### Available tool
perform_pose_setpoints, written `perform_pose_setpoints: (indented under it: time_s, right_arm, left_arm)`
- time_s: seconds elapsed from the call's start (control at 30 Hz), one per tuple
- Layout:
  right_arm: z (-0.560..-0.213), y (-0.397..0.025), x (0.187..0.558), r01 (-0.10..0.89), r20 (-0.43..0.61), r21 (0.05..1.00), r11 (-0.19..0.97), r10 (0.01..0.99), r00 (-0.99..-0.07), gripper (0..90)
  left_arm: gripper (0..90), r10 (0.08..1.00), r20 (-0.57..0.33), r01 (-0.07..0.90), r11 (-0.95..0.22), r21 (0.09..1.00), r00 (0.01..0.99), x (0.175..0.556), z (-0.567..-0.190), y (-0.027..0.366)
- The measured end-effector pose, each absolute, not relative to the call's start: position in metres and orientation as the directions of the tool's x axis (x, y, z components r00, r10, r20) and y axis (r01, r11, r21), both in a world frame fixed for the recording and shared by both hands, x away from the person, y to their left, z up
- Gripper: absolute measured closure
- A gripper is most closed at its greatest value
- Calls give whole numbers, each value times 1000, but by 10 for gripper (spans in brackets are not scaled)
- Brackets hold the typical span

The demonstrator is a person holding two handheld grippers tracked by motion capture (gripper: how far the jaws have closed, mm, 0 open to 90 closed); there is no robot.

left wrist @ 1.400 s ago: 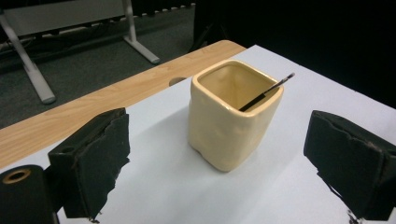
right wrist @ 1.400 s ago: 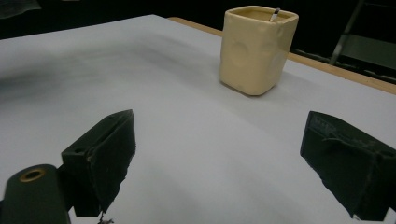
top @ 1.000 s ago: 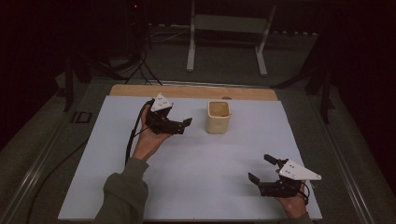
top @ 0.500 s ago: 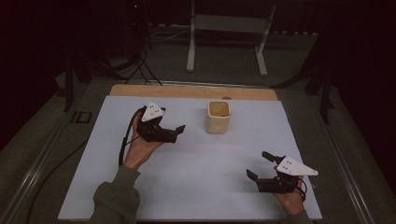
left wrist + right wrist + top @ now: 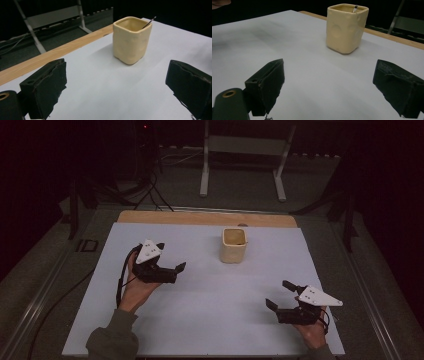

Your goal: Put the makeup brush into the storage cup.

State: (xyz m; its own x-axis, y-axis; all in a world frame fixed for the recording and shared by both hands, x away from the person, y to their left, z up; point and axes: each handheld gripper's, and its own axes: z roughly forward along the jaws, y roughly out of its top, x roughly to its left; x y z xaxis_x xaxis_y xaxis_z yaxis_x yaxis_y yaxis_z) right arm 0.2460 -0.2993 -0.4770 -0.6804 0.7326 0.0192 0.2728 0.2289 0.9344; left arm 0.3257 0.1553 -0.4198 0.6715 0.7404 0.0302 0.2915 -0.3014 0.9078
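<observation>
1. The cup point(image 5: 233, 245) stands upright on the sheet point(image 5: 210, 320), toward the counter's point(image 5: 200, 217) far edge, right of centre.
2. A thin stick point(image 5: 149, 22) leans inside the cup (its tip pokes above the rim).
3. The left gripper point(image 5: 170, 270) is left of the cup and nearer the person.
4. The right gripper point(image 5: 280, 295) is at the near right, well apart from the cup.

**Both grippers drew back from the cup**

Over the last second the left gripper point(image 5: 172, 265) moved away from the cup point(image 5: 233, 245), sliding left and toward the person's side of the table; it had been just beside the cup and ended well apart from it. The left hand point(image 5: 135, 287) and forearm came back with it. The right gripper point(image 5: 279, 294) shifted a little nearer the table's near edge, its jaws spread as before.
</observation>
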Motion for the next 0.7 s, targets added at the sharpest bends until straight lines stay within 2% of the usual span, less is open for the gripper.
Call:
perform_pose_setpoints:
  time_s: [0.7]
  right_arm:
    - [-472, -297, 251, 264, 25, 941, 212, 734, -678, 102]
  left_arm:
    - [45, 771, 26, 303, -282, 910, 637, 288, -440, 186]
